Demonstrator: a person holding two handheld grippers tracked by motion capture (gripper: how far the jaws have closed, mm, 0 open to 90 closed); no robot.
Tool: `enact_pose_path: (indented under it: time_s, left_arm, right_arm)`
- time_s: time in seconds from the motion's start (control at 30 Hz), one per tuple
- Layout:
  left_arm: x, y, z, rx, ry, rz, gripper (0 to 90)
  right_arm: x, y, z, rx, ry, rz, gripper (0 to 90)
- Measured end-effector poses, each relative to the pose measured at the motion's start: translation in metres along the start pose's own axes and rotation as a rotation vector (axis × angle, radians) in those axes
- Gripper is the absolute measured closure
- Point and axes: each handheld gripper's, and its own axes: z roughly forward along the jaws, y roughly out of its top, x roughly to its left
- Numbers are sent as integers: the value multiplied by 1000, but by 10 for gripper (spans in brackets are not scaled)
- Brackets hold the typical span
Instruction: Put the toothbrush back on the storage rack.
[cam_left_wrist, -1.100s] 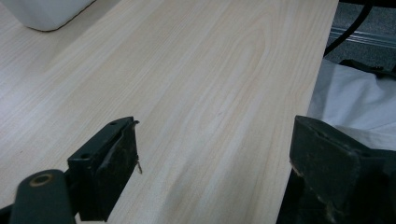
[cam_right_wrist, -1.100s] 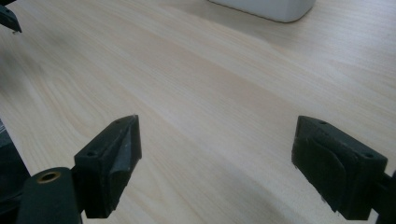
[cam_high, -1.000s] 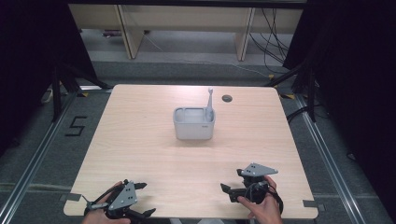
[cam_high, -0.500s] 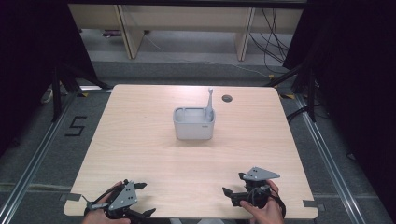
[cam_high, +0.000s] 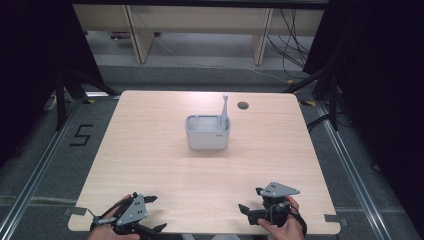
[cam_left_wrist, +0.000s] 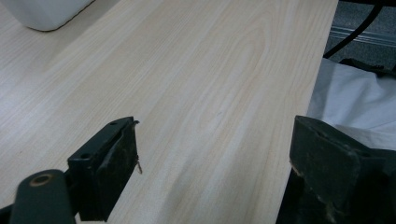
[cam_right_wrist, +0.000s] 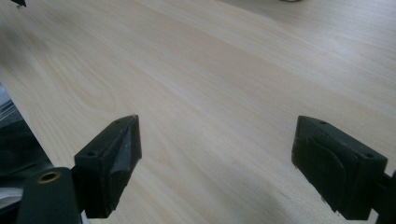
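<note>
A pale grey caddy stands at the middle of the wooden table. A slim grey brush-like stick rises upright from its right compartment. At the near left edge a hand holds my left gripper, which is open with nothing between its jaws. My right gripper is held at the near right edge, also open with bare wood between its jaws. In the left gripper view the left gripper spans bare wood, with a corner of the caddy at top left. In the right gripper view the right gripper is spread wide over the tabletop.
A round cable hole sits in the table behind the caddy. Wooden shelving and cables lie beyond the far edge. White cloth lies past the table edge in the left gripper view.
My right gripper has drawn back a little toward the near edge of the table. The left gripper and the caddy have not moved.
</note>
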Motion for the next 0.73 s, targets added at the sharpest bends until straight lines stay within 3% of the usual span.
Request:
enact_pose_path:
  time_s: [0.1, 0.13, 0.17, 0.23, 0.27, 0.3, 0.63, 0.73]
  left_arm:
    - [0, 0, 0, 1, 0, 0, 147]
    - [0, 0, 0, 1, 0, 0, 147]
    - [0, 0, 0, 0, -3, 0, 147]
    - [0, 0, 0, 1, 0, 1, 147]
    - [0, 0, 0, -1, 0, -1, 147]
    - [0, 0, 0, 0, 0, -2, 147]
    - [0, 0, 0, 2, -8, -2, 147]
    - [0, 0, 0, 1, -7, -1, 147]
  right_arm:
    - [0, 0, 0, 3, -1, 5, 166]
    - [-2, 0, 0, -9, -5, -30, 166]
    - [0, 0, 0, 0, 3, 4, 166]
    - [-1, 0, 0, -2, 0, -9, 166]
    - [1, 0, -1, 10, -2, 21, 166]
    - [-1, 0, 0, 2, -4, -8, 166]
    - [0, 0, 0, -6, -6, 8, 166]
    - [-2, 0, -1, -4, -12, -7, 166]
